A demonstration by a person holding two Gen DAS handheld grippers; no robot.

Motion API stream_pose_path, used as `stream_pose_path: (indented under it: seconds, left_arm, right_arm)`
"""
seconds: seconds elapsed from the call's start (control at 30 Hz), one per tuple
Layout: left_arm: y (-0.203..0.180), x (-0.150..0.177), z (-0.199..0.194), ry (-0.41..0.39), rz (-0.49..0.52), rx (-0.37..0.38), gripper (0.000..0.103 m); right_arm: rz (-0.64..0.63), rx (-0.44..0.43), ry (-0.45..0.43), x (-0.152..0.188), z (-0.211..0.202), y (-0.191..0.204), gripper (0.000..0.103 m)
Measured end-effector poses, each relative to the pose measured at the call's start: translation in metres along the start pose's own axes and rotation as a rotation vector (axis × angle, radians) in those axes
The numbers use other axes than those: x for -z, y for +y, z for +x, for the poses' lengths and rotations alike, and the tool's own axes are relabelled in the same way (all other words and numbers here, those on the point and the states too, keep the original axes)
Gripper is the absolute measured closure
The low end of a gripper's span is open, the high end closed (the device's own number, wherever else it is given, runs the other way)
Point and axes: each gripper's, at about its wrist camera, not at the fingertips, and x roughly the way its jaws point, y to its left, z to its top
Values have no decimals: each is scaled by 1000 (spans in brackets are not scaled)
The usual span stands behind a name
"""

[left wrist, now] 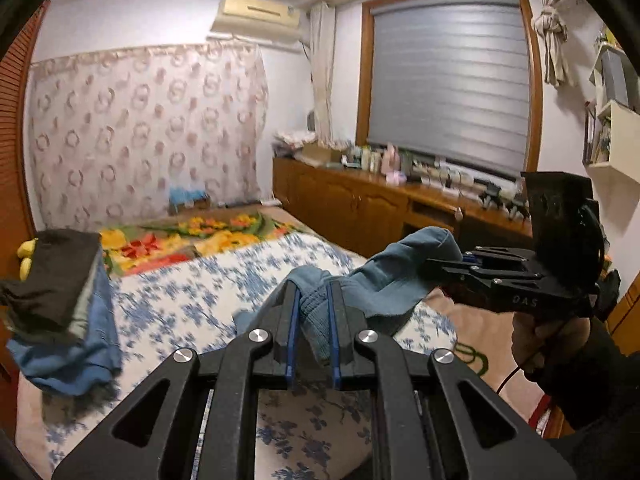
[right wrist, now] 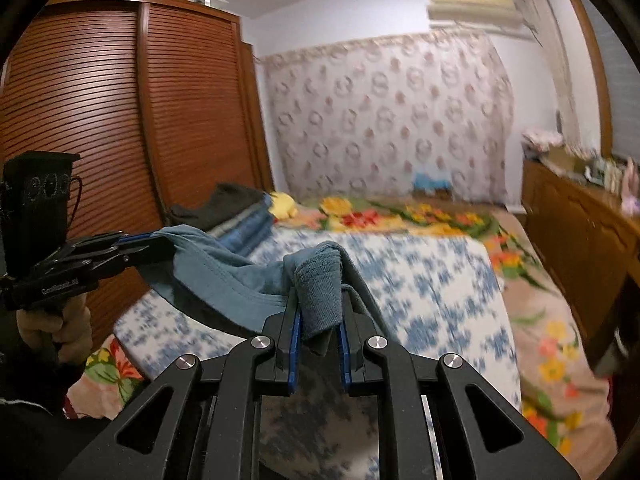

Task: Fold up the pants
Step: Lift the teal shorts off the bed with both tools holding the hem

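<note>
We have the blue pants lifted above the bed, stretched between both tools. The left gripper is clamped on a ribbed band of the fabric, and the right gripper is closed on a similar ribbed band. To do this step well, we judge we should keep both grips firm, hold the two ends level and taut so the cloth hangs without twisting, then lower it flat onto the blue-flowered quilt. The pants look soft and limp, sagging in a crumpled sling between us. A stack of folded clothes sits at the far left of the bed.
</note>
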Motion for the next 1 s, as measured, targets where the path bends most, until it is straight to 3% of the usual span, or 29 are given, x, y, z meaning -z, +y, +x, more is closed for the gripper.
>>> stream_pose_path:
  seconds: [0.2,0.47,0.7,0.87,1.0]
  left_arm:
    - [16,2,-1,-7,-15,-33,90]
    - [36,29,36,86,-53,-47,90]
    - [56,54,73,183,-96,-51,90]
    - [72,64,88,210,-139,-62,90]
    - [86,55,97,208,-152,-78,90]
  right_arm:
    - [-44,-38,-8,-4,3,17,88]
    - [-13,-43,111,12,55,-19,88]
    - [21,-62,218,17,112,-27,88]
    - [26,-86,252,21,138,-25,88]
    - [22,-102,250,5,154,-30,88]
